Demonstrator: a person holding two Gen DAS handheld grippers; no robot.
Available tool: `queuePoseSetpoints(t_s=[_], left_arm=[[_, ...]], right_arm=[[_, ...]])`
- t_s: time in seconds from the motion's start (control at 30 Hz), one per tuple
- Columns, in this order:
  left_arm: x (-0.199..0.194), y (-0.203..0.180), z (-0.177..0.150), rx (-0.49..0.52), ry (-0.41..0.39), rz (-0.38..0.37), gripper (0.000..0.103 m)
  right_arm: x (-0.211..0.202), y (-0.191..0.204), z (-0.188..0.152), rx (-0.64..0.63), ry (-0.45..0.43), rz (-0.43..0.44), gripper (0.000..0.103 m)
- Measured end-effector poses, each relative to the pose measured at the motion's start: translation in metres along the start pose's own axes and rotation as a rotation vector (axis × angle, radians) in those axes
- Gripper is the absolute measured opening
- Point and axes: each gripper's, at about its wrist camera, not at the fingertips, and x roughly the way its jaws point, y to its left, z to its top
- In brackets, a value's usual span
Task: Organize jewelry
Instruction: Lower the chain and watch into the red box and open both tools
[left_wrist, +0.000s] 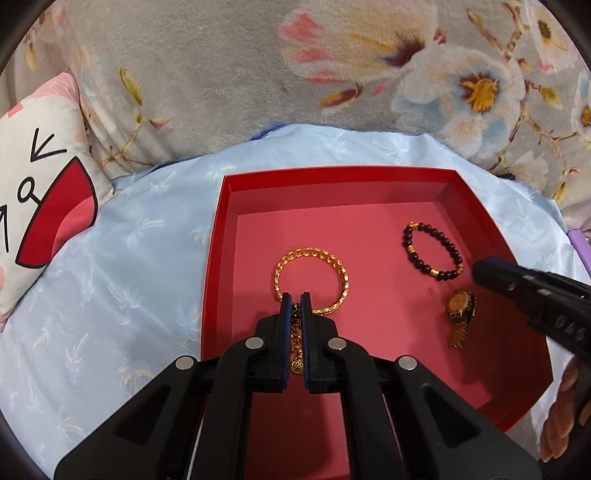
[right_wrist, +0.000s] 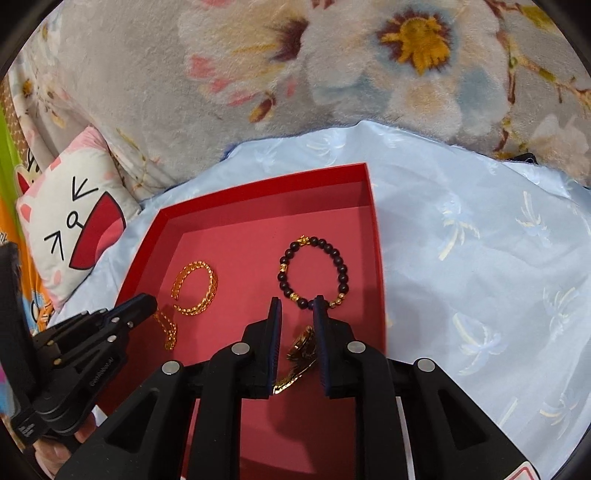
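Note:
A red tray lies on a pale blue cloth; it also shows in the right wrist view. In it lie a gold bangle, a dark bead bracelet and a gold watch. My left gripper is shut on a gold chain that hangs between its fingers, just in front of the bangle. My right gripper is open over the watch, just short of the bead bracelet. The bangle and the chain show at the left of that view.
A floral grey blanket rises behind the tray. A white cartoon pillow lies at the left. The pale blue cloth spreads to the right of the tray. A purple object sits at the right edge.

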Motion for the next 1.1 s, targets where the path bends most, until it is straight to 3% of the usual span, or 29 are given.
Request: queuePoseSetpoints(t_s=[0.23, 0.47, 0.57, 1.1], left_arm=[[-0.007, 0.008, 0.003, -0.031, -0.018, 0.010, 0.007], [-0.045, 0.007, 0.001, -0.015, -0.076, 0.034, 0.011], [-0.065, 0.003, -0.009, -0.004, -0.094, 0.029, 0.023], [-0.113, -0.034, -0.081, 0.061, -0.092, 0.014, 0.024]], right_arm=[[-0.030, -0.008, -0.005, 0.015, -0.046, 0.016, 0.017], [-0.069, 0.004, -0.023, -0.038, -0.089, 0.002, 0.018], [-0.087, 0.011, -0.037, -0.069, -0.102, 0.000, 0.018], [-0.131, 0.028, -0.116, -0.107, -0.092, 0.012, 0.021]])
